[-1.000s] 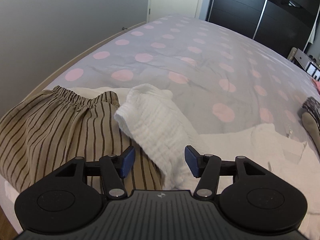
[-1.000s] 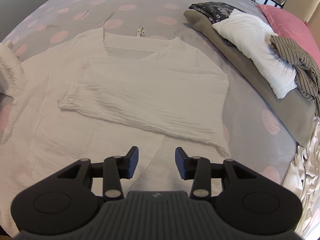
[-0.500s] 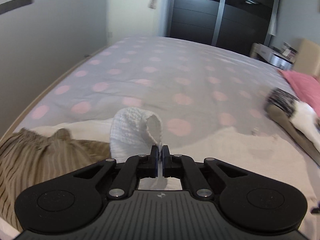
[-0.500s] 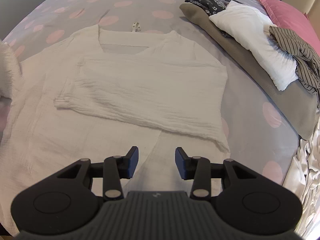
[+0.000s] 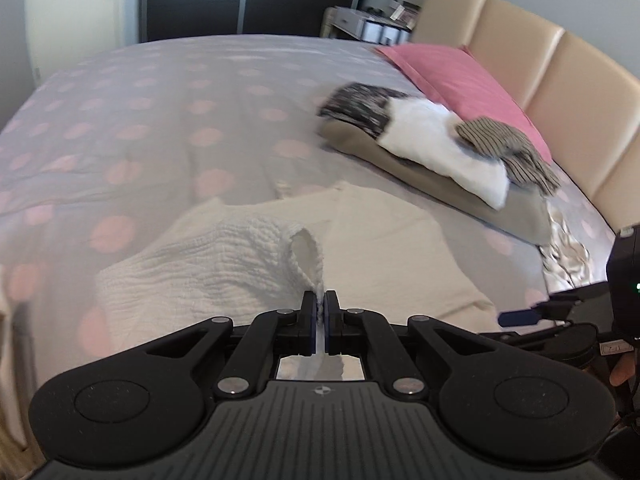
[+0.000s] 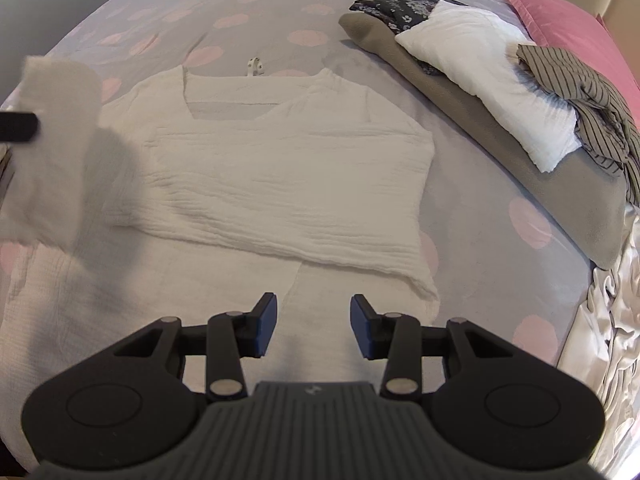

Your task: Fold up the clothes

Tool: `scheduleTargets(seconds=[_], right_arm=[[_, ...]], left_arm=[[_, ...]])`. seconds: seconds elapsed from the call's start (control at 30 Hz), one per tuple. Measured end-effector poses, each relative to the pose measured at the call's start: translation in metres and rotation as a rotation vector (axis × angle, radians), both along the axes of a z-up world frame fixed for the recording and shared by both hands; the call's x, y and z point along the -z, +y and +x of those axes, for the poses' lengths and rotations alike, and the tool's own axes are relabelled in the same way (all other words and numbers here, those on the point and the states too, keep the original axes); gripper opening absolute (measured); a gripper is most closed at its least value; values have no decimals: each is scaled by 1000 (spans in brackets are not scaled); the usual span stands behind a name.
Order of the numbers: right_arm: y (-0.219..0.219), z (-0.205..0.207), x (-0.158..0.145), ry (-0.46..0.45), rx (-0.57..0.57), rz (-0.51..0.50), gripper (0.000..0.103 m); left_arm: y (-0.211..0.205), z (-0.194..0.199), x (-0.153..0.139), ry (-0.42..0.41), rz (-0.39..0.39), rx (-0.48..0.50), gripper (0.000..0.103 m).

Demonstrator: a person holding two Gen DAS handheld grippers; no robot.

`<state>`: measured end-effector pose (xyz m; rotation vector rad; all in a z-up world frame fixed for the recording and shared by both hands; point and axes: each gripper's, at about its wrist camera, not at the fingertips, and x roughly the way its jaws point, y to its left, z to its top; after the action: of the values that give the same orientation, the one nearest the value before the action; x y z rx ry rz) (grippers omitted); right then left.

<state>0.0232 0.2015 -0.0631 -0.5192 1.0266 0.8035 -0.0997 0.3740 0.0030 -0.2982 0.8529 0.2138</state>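
Observation:
A white crinkled blouse (image 6: 280, 168) lies flat on the bed, its right sleeve folded across the chest. My left gripper (image 5: 319, 314) is shut on the cuff of the left sleeve (image 5: 224, 264) and holds it lifted over the blouse (image 5: 384, 248). In the right wrist view that raised sleeve (image 6: 52, 148) hangs blurred at the left edge, casting a shadow on the cloth. My right gripper (image 6: 313, 330) hovers open above the blouse's lower part, with nothing between its fingers.
The bed has a grey cover with pink dots (image 6: 168, 12). At the right lies a taupe cloth (image 6: 500, 136) bearing a white folded item (image 6: 480, 68), a dark floral piece (image 6: 400, 4) and a striped garment (image 6: 584, 96). A pink pillow (image 5: 460, 80) and padded headboard (image 5: 560, 64) stand beyond.
My left gripper closed on the white sleeve and swung it right, from over the striped trousers to above the blouse. The right gripper stayed open and shifted only slightly.

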Motion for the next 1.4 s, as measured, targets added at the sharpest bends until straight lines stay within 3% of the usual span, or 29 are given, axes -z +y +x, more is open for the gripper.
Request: scheduleTargets(seconds=[0.33,0.4,0.43,0.47,0.63,0.83,1.07,1.13,1.17,1.23,1.27,1.4], right_arm=[[2,13,5,47,0,51,44],[7,16,7,72,5,79,44],[9,18,8,85,7,93,44],[11,20,9,97,10,107,44],[26,36,20,156,75,173,44],[50,59,37,214,122,221,44],[86,67,62,275,145,194,44],[93,63,68,273,134,171,37],[95,60,66,255,125,168,22],[97,54,62,217,109,163,15],[98,51,56,185,91,164,6],[99,42,31,89,34,185,2]], left_arm=[[-33,51,46,83,-59,95,2],[-32,52,48,86,-62,93,7],[-30,51,47,83,-64,86,16],[-27,49,46,76,-65,73,21],[2,29,44,53,-28,-17,21],[58,-6,54,74,-1,-191,21],[105,-39,65,104,16,-337,22],[115,-48,68,113,26,-378,22],[120,-53,70,118,31,-399,22],[129,-62,73,129,36,-434,22],[133,-66,75,135,34,-450,22],[141,-77,82,157,31,-463,22]])
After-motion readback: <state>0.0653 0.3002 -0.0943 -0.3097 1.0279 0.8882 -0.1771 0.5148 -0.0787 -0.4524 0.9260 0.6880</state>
